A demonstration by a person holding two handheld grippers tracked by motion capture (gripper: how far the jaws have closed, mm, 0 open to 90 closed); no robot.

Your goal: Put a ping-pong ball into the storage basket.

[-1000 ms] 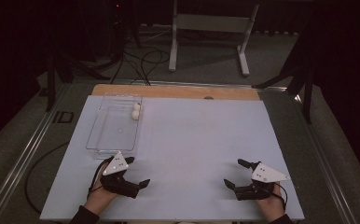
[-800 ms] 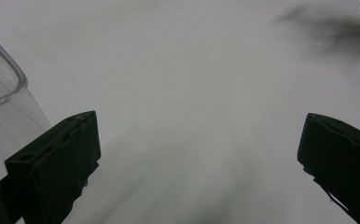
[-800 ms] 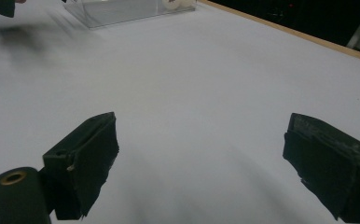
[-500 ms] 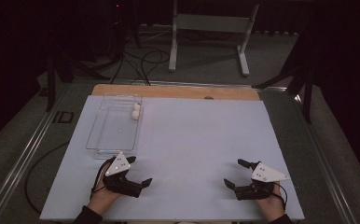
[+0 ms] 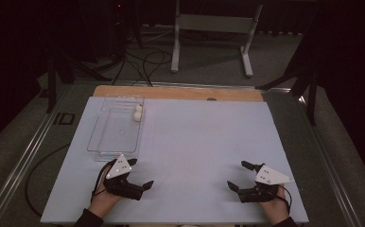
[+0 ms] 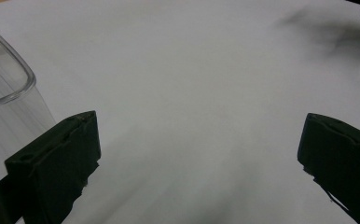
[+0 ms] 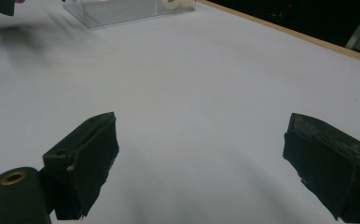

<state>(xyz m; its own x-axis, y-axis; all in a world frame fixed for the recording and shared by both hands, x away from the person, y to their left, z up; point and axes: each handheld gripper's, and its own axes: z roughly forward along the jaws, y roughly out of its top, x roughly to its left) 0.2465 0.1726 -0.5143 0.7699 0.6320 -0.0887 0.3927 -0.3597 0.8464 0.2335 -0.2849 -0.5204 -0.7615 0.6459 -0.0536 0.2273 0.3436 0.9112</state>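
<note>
- The left gripper (image 5: 140, 176) and the right gripper (image 5: 236, 176) sit near the front edge of the white table (image 5: 204, 142), jaws wide, holding nothing.
- Lots of bare table lies between them.
- The clear box (image 5: 117, 130), just past the left gripper, holds a small white thing (image 5: 138, 112) at its far end.

High view: fixed above the person's side, facing forward and down, far off, taking in the whole pale blue table sheet (image 5: 195, 142).
Left gripper view: low, close to the sheet, facing across it.
Right gripper view: low, close, facing the far left corner.
Shared: the clear rectangular plastic tray (image 5: 117, 130) (image 6: 5, 93) (image 7: 122, 11).
</note>
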